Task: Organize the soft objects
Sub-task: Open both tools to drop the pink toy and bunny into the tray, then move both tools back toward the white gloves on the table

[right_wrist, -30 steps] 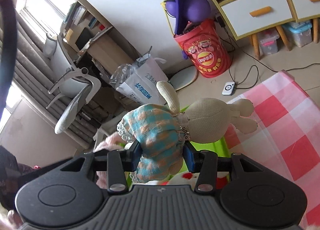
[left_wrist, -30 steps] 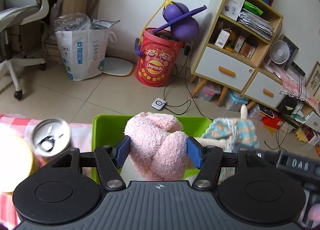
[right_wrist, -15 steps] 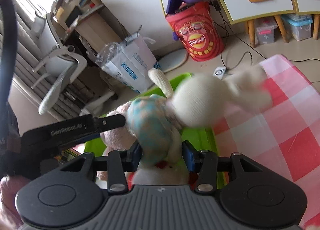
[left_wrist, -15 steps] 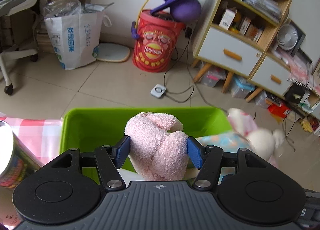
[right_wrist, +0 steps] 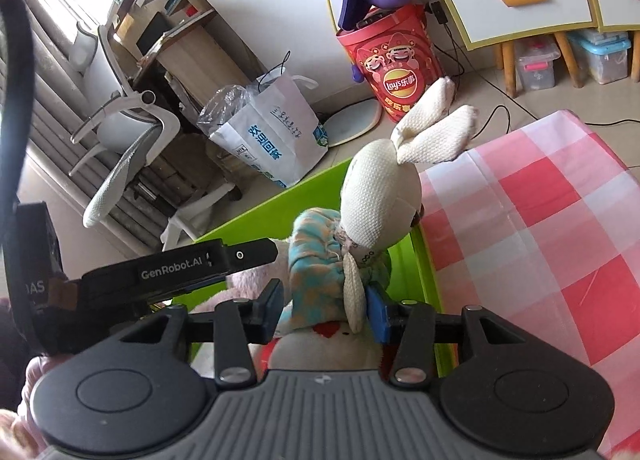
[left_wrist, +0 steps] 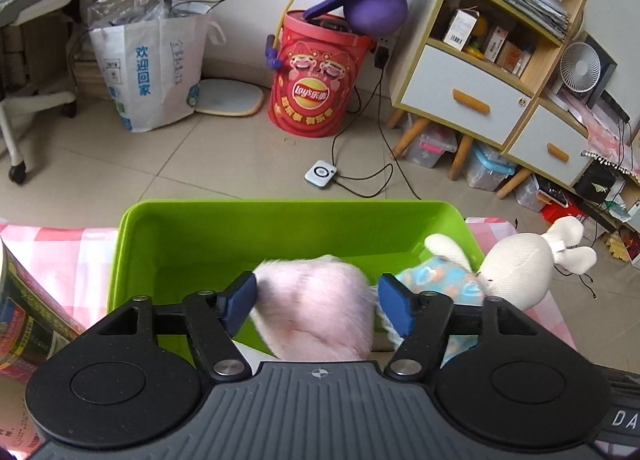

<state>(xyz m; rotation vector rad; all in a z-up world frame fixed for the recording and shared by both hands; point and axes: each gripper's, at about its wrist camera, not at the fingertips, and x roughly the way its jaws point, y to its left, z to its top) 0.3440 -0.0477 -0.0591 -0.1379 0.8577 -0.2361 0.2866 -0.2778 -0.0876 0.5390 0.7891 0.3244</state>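
A fluffy pink plush (left_wrist: 316,308) sits blurred between the fingers of my left gripper (left_wrist: 316,292). Those jaws are opening, and a gap shows at the right pad. Below it is the green bin (left_wrist: 280,206). My right gripper (right_wrist: 326,300) has a cream rabbit doll (right_wrist: 380,196) in a teal-and-orange dress between its pads. These jaws are opening too, with the dress still touching the pads. The doll's head leans over the bin's right wall (right_wrist: 428,280). The left wrist view shows the doll (left_wrist: 516,268) at the bin's right corner. The right wrist view shows the left gripper's body (right_wrist: 180,268) beside the pink plush (right_wrist: 248,280).
A white plush with red marks (right_wrist: 328,344) lies in the bin under the doll. The pink-checked tablecloth (right_wrist: 540,220) spreads to the right. A printed packet (left_wrist: 24,320) stands at the bin's left. On the floor beyond are a red bucket (left_wrist: 316,76), a white bag (left_wrist: 152,68) and a cabinet (left_wrist: 472,80).
Both grippers came down over the green bin. The left jaws have widened and the pink plush is slipping down. The rabbit doll swung and now stands head up at the bin's right wall.
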